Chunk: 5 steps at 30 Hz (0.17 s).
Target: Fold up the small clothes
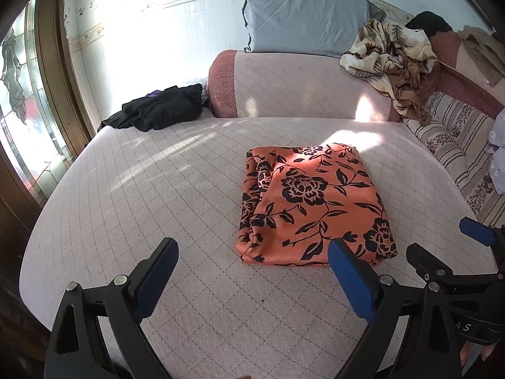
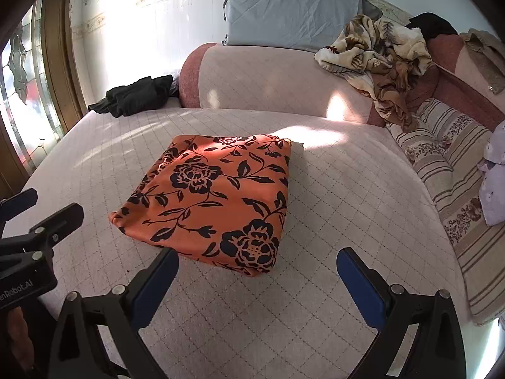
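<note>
both our grippers, left gripper [image 1: 252, 268] and right gripper [image 2: 257, 279], fingers spread wide, grasping nothing. orange floral garment [image 2: 211, 202] folded, lying mid bed [image 2: 315, 315] just beyond fingertips. risk we judge: one-sided grab of slippery top layer drags fold open.

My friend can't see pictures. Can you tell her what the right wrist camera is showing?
An orange cloth with black flowers lies folded in a neat square on a pale pink quilted bed. The open right gripper hovers just in front of it, holding nothing. Behind are a blue pillow and a black clothes pile.
</note>
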### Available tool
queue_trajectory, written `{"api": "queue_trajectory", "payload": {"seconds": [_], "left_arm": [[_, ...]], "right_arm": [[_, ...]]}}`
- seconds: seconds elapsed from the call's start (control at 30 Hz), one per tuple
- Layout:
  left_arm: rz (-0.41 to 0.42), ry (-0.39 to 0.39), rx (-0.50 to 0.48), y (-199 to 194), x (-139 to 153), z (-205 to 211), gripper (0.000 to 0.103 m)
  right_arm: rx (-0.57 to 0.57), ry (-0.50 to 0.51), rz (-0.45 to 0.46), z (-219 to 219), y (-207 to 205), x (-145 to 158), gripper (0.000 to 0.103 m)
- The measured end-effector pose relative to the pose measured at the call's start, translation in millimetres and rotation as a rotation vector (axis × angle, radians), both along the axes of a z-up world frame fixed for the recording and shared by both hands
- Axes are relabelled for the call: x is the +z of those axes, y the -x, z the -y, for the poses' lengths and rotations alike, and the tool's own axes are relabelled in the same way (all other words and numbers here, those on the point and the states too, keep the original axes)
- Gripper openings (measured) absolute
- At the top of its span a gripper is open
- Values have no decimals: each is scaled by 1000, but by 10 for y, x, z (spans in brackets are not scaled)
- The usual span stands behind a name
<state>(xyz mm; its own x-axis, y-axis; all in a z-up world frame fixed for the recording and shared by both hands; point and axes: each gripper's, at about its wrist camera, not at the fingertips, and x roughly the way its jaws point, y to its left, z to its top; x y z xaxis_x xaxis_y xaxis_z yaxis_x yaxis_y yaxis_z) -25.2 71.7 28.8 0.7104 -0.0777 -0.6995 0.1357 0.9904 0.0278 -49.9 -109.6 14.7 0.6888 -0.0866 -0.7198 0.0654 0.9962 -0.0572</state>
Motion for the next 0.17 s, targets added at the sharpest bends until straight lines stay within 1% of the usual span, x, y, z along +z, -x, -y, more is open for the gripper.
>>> {"api": "queue_trajectory", "payload": {"seconds": [0.1,0.17], "left_arm": [[24,5,-10,-22,25,32,96],[23,5,-20,-58,34,58,96]], "right_arm": [[0,-3,-4,27,-48,-19,102],[0,-7,-6,43,-76,-31,102]]}}
